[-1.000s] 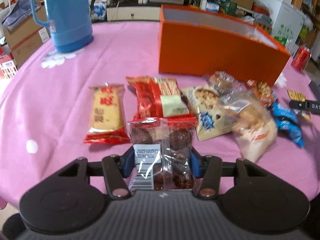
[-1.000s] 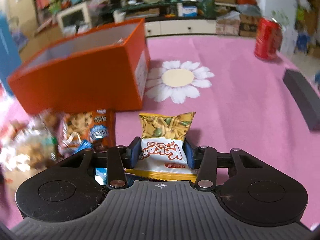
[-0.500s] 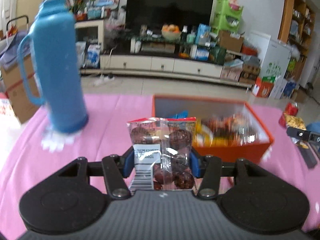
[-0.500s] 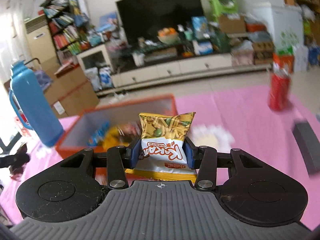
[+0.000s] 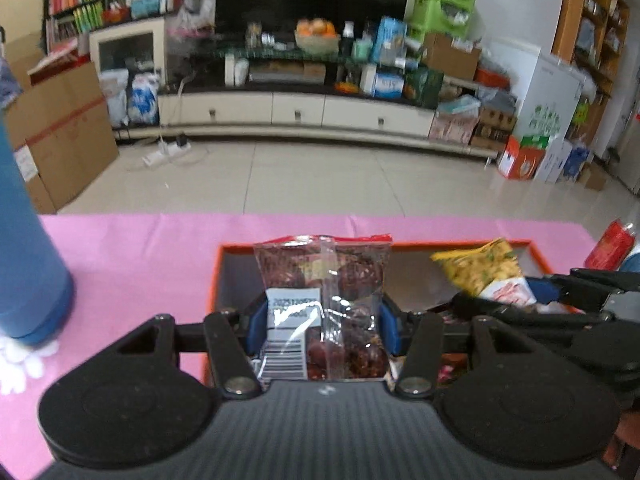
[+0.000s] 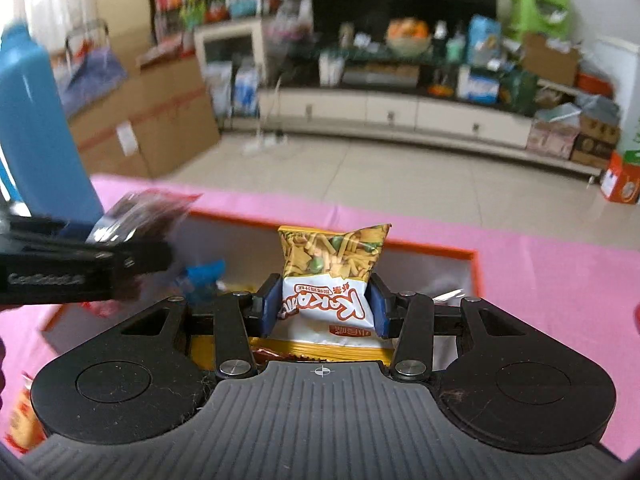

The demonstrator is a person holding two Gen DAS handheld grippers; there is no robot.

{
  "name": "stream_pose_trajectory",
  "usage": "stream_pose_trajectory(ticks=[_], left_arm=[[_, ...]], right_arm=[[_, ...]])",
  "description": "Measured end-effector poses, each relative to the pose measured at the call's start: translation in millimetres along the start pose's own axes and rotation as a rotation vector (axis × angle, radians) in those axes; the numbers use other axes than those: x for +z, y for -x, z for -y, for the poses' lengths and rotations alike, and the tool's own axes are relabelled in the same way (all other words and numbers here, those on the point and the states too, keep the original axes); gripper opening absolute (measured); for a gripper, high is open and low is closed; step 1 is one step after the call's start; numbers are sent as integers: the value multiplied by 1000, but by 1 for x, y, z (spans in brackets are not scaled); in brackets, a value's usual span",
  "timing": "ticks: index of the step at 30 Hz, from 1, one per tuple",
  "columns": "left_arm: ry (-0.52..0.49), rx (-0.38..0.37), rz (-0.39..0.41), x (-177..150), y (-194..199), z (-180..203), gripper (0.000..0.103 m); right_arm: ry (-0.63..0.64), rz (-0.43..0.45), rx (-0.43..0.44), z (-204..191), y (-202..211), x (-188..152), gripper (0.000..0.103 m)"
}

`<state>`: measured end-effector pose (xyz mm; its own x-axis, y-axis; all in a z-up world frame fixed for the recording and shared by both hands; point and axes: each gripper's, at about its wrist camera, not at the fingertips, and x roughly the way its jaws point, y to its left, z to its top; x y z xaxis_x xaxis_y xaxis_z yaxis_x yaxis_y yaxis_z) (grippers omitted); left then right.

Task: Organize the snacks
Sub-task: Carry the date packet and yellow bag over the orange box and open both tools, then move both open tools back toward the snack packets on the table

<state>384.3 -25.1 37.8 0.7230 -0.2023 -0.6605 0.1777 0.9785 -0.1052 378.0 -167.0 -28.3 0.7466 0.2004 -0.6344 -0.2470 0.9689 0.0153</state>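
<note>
Gripping clear packet (image 5: 322, 304) of dark round snacks, white barcode label.

tools (image 5: 322, 330): 2 | held snack packets (image 6: 332, 276): 2 | orange box (image 5: 214, 276): 1 | flask (image 5: 28, 264): 1 | boxed snacks: several, blurred

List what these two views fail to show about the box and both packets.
- Orange box floor, left view: hidden behind the left gripper and its clear packet.
- Clear packet, right view: blurred.
- Yellow packet bottom, right view: hidden by the right gripper.
</note>
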Motion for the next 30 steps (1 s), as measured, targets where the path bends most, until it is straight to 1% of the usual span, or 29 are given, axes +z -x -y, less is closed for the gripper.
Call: stream_pose_trajectory(ticks=[2, 3, 4, 5, 7, 8, 9, 10, 11, 12, 13, 14, 16, 18, 20, 22, 26, 28, 30], left_arm=[[-21, 22, -55, -6, -20, -1, 53], [-67, 42, -45, -9, -22, 2, 56], [-127, 66, -38, -13, -24, 8, 59], [-162, 73, -42, -16, -25, 12, 59], [-184, 77, -37, -18, -21, 13, 64], [-175, 72, -20, -16, -13, 11, 65], [-157, 61, 2, -15, -4, 10, 67], [-133, 45, 26, -13, 8, 6, 69], [-110, 28, 47, -12, 21, 2, 70], [-86, 16, 71, -11, 37, -2, 72], [-67, 11, 93, -12, 53, -4, 75], [-54, 10, 111, -14, 67, -5, 76], [-31, 5, 131, -21, 93, -3, 76], [-8, -1, 137, -36, 120, -2, 77], [16, 3, 126, -60, 147, 1, 77], [38, -3, 100, -88, 169, 4, 77], [72, -22, 43, -151, 212, 20, 77], [88, -20, 48, -183, 235, 28, 77], [99, -31, 51, -207, 250, 36, 77]], right_arm=[[4, -79, 20, -3, -22, -2, 24], [-7, -112, 40, -3, -32, -4, 25], [-19, -113, 56, -2, -36, -7, 25], [-32, -116, 60, -1, -37, -7, 25], [-56, -114, 50, -1, -37, -6, 28], [-72, -109, 49, 0, -36, -5, 29], [-88, -100, 60, 1, -32, -5, 35], [-101, -82, 68, 1, -24, -8, 38], [-110, -52, 73, 5, -12, -11, 48], [-116, -12, 69, 5, 3, -13, 61], [-116, 29, 56, 4, 20, -15, 67], [-109, 70, 37, 2, 39, -18, 74], [-107, 122, 15, -2, 71, -26, 79], [-125, 144, 7, -3, 101, -41, 84], [-160, 138, -3, -6, 132, -65, 86], [-201, 111, -10, -9, 157, -92, 87], [-322, 79, -22, -19, 210, -163, 88], [-387, 80, -19, -27, 232, -199, 89], [-433, 89, -15, -34, 249, -229, 89]])
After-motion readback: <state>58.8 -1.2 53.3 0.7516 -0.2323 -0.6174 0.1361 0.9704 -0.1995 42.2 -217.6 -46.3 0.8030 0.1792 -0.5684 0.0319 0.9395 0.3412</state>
